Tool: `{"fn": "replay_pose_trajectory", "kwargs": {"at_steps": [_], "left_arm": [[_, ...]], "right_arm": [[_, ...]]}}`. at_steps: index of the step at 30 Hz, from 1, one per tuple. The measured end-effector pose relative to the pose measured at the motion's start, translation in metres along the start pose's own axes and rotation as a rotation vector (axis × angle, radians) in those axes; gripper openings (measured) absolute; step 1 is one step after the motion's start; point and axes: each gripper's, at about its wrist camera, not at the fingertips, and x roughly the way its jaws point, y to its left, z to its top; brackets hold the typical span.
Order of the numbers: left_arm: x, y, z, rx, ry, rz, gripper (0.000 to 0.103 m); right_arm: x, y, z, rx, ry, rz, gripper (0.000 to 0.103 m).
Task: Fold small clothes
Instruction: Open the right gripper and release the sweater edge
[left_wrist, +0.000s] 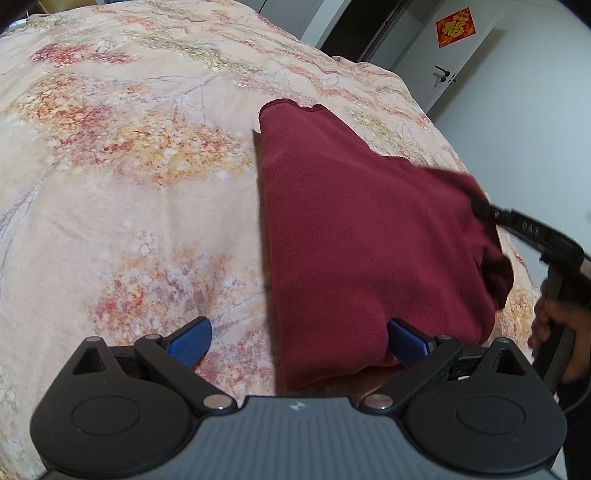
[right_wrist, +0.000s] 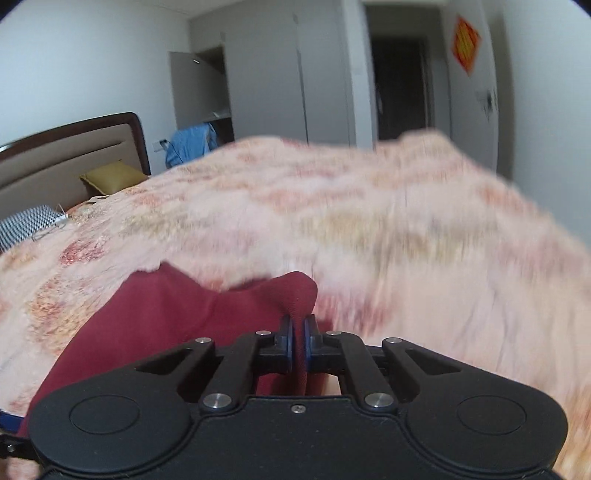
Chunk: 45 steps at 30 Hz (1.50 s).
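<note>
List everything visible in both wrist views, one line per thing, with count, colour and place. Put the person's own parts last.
garment: one, dark red, on the bedspread, one corner lifted
bedspread: one, peach with a floral print, covering the bed
headboard: one, beige with a dark brown frame, at the bed's far end
cushion: one, olive-gold, by the headboard
checked pillow: one, black and white, near the cushion
blue cloth: one, beyond the bed by the wardrobe
wardrobe: one, grey, along the wall
door: one, white, bearing a red diamond decoration
left gripper: one, black with blue pads, open, straddling the garment's near edge
right gripper: one, black, shut on the garment's corner
hand: one, holding the right gripper's handle
</note>
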Motion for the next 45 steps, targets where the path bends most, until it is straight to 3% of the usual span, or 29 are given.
{"fn": "replay_pose_trajectory", "kwargs": {"at_steps": [4,6,7,9,10,16,20,23,26,29,37,45], "left_arm": [[0.001,-0.003,-0.002,0.014,-0.005,0.012,0.102],[-0.001,-0.002,-0.003,0.020,-0.005,0.008,0.102],[-0.002,-0.001,-0.003,0.020,-0.006,0.002,0.102],[-0.001,0.001,-0.003,0.015,-0.005,-0.003,0.102],[-0.001,0.001,-0.002,0.015,-0.004,-0.003,0.102],[-0.002,0.001,-0.004,0.019,-0.011,-0.005,0.102],[-0.001,0.002,-0.003,0.020,-0.009,-0.006,0.102],[-0.001,0.000,-0.003,0.025,-0.007,-0.001,0.102],[-0.003,0.000,-0.002,0.018,-0.002,-0.003,0.103],[-0.005,0.000,0.000,0.010,0.006,-0.007,0.103],[-0.005,-0.001,0.001,0.021,0.018,-0.001,0.103],[-0.014,-0.002,0.016,0.016,-0.020,-0.010,0.103]], "right_arm": [[0.032,-0.005,-0.013,-0.023,0.124,-0.027,0.008],[0.033,-0.008,-0.023,0.026,0.145,-0.032,0.020],[0.028,-0.010,-0.026,0.063,0.135,-0.029,0.021],[0.017,-0.015,-0.030,0.136,0.125,-0.003,0.040],[0.011,-0.016,-0.032,0.158,0.123,0.002,0.043],[-0.023,-0.009,-0.057,0.130,0.146,-0.021,0.048],[-0.051,-0.003,-0.079,0.049,0.116,-0.077,0.059],[-0.058,-0.002,-0.090,0.024,0.124,-0.086,0.060],[-0.065,-0.005,-0.089,0.059,0.115,-0.089,0.062],[-0.073,-0.010,-0.084,0.116,0.072,-0.082,0.078],[-0.071,-0.013,-0.082,0.170,0.058,-0.078,0.097],[-0.065,-0.017,-0.073,0.215,0.011,-0.052,0.102]]}}
